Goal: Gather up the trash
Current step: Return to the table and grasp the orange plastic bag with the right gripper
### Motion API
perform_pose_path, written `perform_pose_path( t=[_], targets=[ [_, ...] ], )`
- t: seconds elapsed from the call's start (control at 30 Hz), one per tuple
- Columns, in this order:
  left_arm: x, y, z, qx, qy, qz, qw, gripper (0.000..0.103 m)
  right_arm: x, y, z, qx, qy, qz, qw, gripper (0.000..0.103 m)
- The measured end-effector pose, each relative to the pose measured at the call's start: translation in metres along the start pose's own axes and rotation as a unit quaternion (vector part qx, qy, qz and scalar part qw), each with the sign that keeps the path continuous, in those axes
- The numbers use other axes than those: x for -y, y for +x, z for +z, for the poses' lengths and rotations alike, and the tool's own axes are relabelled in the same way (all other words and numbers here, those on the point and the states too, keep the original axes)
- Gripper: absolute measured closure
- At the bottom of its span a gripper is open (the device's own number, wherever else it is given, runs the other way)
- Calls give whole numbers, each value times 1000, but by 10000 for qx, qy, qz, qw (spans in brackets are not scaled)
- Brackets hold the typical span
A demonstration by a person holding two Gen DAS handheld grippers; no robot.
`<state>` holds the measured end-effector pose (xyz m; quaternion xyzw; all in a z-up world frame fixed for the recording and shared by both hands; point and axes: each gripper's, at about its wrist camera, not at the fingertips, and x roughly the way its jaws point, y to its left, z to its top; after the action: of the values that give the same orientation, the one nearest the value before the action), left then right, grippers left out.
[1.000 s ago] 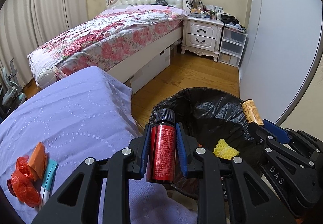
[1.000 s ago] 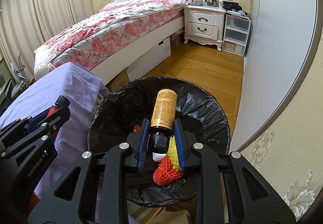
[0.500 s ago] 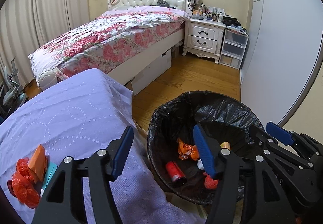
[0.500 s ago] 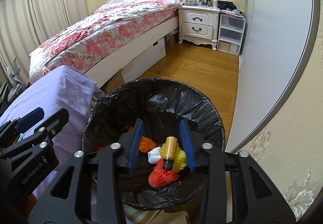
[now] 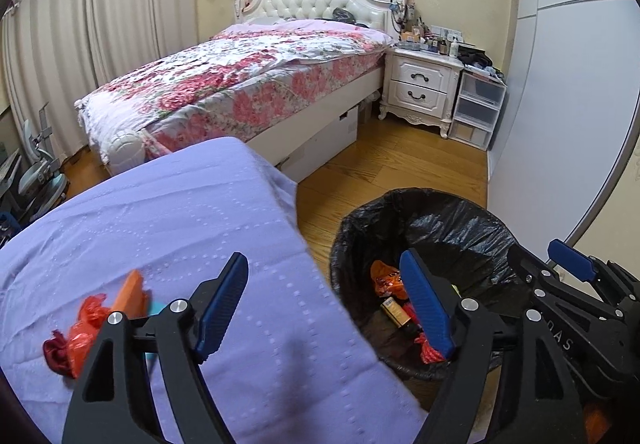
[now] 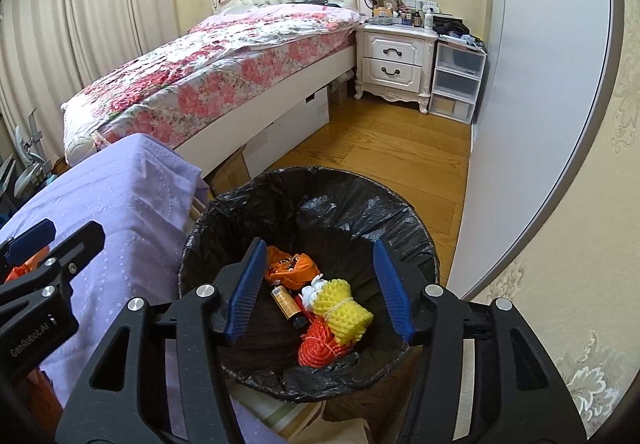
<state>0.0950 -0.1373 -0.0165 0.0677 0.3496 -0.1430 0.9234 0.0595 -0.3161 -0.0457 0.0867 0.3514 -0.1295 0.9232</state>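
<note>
- We see the trash bin, lined with a black bag, directly under the right gripper and ahead and to the right of the left gripper.
- In the bin, below the right gripper's blue pads, lie a yellow foam net, an orange net bundle, an orange wrapper and an amber bottle.
- Both grippers' jaws are opening, nothing between them; a second ago the left was clamped on a red bottle and the right on the amber bottle.
- To the left of the left gripper, on the purple cloth, red-orange wrappers remain, partly hidden by its left finger.
- Beyond both grippers stand the floral bed and a white nightstand.
</note>
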Motion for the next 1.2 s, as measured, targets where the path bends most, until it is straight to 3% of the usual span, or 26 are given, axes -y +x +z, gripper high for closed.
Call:
perform_pose_path(
  t=[0.3,0.53,0.83,1.2],
  targets=[
    [-50,-37,-13,120,-390,331,9986,26,-33,-16,-7,-4,-260,322,9991,48],
    [-100,-62,-31,147,-708,876,9935,26,-73,-30,-11,49,-590,688,9959,48],
    [-169,-86,-64,51,-1245,1492,9809,26,-131,-45,-17,69,-1038,1144,9880,48],
    [-243,-115,-102,-15,-1848,2051,9611,26,-212,-66,-30,111,-1733,1718,9697,48]
  ],
)
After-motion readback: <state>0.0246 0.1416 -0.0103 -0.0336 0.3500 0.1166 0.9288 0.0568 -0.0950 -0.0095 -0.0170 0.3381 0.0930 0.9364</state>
